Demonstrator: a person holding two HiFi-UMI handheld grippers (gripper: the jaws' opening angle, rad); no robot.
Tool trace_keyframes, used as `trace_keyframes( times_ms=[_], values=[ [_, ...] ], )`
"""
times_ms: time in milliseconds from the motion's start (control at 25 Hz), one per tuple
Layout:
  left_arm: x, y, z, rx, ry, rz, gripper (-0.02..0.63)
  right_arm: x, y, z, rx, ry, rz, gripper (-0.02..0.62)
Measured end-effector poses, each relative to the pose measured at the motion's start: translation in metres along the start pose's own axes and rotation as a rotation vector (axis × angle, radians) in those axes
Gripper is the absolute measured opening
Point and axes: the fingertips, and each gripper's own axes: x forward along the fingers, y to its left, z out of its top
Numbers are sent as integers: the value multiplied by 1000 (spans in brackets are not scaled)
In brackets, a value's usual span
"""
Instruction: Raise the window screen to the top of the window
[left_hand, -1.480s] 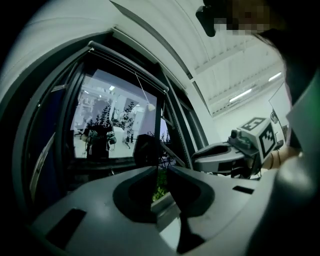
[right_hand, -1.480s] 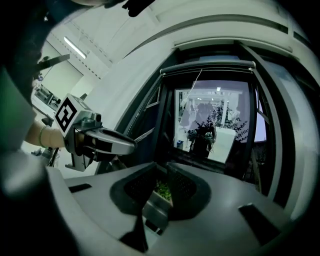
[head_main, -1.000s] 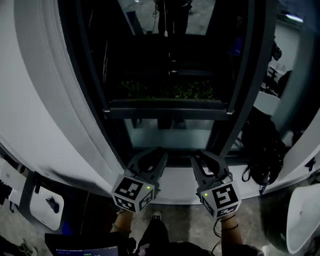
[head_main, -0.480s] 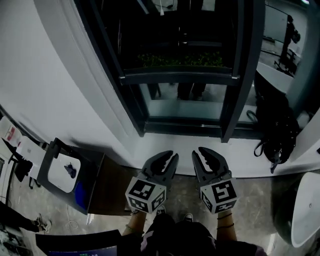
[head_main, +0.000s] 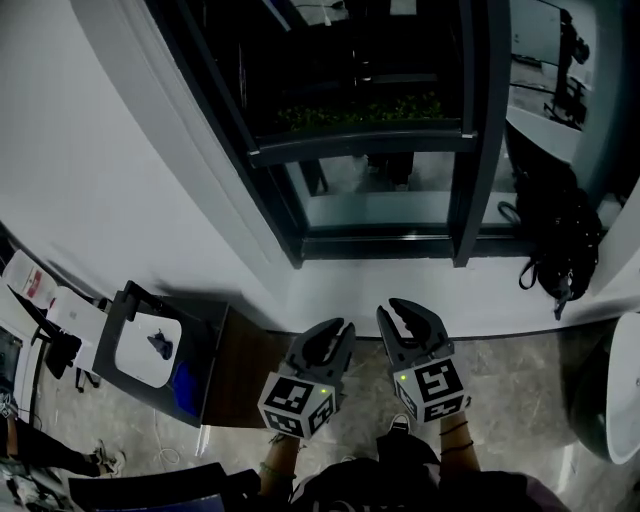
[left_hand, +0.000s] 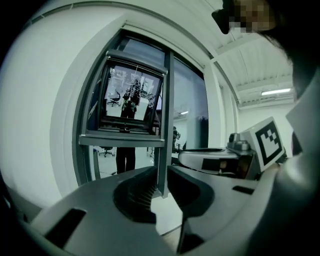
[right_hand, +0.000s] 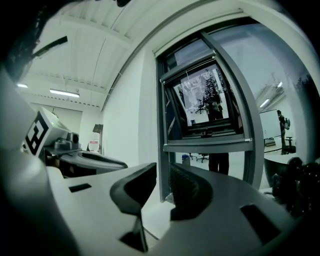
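Two grippers hang side by side at lower centre, left gripper (head_main: 333, 332) and right gripper (head_main: 398, 312), each with fingers narrowly parted and holding nothing. Both are well apart from the one window (head_main: 470, 150) above them. The window screen (left_hand: 136, 56) sits as a rail along the opening's top edge. One stand (head_main: 150, 350) flanks them at lower left, one backpack (head_main: 552, 235) at right.

Item count, window corner:
2 grippers: left gripper (head_main: 338, 328), right gripper (head_main: 400, 312). 1 window (head_main: 470, 130). 1 strip of green plants (head_main: 360, 112) far behind the glass. 1 black bag (head_main: 555, 235) on the right. 1 dark stand (head_main: 205, 378) on the left, carrying 1 white tray (head_main: 135, 352).
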Motion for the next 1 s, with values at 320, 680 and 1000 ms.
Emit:
trace_keyframes(
  times_ms=[320,680,1000],
  values=[
    [-92,15,-22,40,-8,-11,64,-19,91,-6,9,27,-40,63],
    [-183,8,-40,-70,-50,-89,64,-76,169,-15,87,-2,-141,63],
    [-207,-16,-32,-58,-82,-135,64,-108,185,-4,41,-12,-177,63]
  ],
)
